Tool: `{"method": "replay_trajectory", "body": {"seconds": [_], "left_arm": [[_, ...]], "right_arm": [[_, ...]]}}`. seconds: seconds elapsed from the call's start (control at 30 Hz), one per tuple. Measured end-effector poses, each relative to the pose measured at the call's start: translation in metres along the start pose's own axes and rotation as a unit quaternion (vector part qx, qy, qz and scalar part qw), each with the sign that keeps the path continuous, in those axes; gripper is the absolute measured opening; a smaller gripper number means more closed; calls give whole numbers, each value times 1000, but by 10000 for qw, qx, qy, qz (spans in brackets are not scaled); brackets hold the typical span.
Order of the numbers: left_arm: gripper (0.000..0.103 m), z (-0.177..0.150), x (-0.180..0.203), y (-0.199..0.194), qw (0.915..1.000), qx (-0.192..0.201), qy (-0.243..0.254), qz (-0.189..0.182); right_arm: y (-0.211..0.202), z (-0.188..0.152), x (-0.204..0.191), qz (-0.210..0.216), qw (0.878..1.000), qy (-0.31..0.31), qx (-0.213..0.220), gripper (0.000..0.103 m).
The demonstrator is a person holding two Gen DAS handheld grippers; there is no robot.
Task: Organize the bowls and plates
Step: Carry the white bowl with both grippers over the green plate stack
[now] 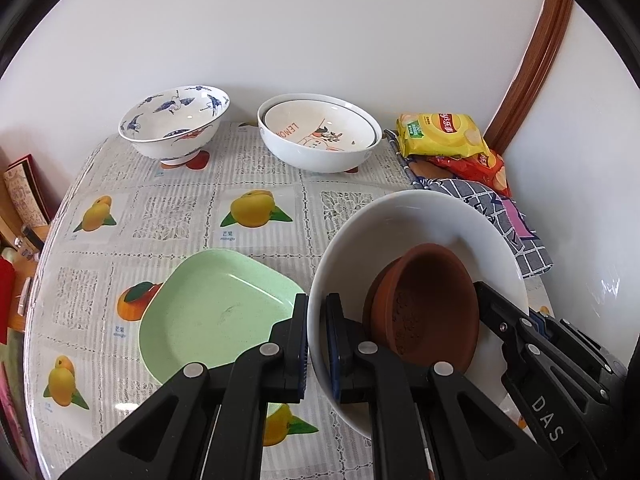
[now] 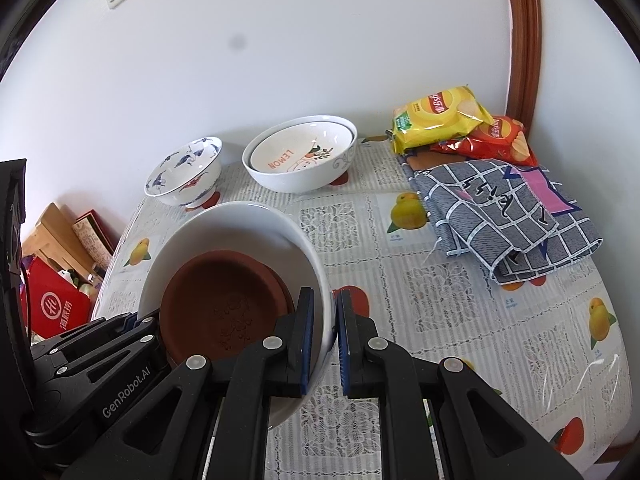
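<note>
Two hand-held grippers are recorded nearest the cameras, both clenched on one white bowl (image 1: 420, 216).

Item, left hand-held gripper (image 1: 317, 344): jaws pinched across the bowl's left rim, one finger outside the wall and one inside.

Item, right hand-held gripper (image 2: 325, 336): jaws pinched across the opposite rim in the same manner. A grip on both sides is judged to be needed because the bowl is wide and loaded, and a single pinch would let it tip.

Item, brown dishes (image 1: 430, 304): two are seen nested inside the white bowl, leaning against its wall between the two grippers; the bowl is carried slightly tilted above the tabletop (image 2: 460, 280). Nesting is judged to be the sorting method in use.

Item, green plate (image 1: 212, 312): laid flat on the tabletop just left of the held bowl, beside the left gripper.

Item, folded cloth (image 2: 504, 216): laid at the right, well apart from the bowl.

Item, lemon bowls (image 1: 320, 136): one nested in another at the far edge by the wall, a likely destination for the load.

Item, crane bowl (image 1: 174, 124): upright, left of the lemon bowls.

Item, snack bags (image 2: 440, 118): piled at the far right corner.
</note>
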State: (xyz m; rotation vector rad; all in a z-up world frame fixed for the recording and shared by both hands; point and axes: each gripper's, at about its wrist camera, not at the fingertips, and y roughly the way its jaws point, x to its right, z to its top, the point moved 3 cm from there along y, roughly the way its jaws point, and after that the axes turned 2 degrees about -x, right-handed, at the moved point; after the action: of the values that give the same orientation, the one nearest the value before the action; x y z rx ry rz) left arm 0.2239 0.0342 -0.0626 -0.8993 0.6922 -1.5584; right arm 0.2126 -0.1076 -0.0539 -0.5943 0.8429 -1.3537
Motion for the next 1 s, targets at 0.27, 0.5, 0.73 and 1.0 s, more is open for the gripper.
{"method": "replay_trajectory", "body": {"seconds": [0.27,0.5,0.73,1.0], "left_arm": [[9,1,-16,1,9999,-1,-108,28],[9,0,-28,1,9998,-10,-182,40],[9,0,-43,4,9996,-42,-270,66],[9,0,-61,7,9992,-60,-392,96]], "right_arm": [[7,1,-16,36,9999,-100,-47,11],[13,0,-27,39,9998,-165,-90,11],[20,-3,-40,39,9996,-243,-128,11],[30,-6,-55,83,9992,-340,-185,11]]}}
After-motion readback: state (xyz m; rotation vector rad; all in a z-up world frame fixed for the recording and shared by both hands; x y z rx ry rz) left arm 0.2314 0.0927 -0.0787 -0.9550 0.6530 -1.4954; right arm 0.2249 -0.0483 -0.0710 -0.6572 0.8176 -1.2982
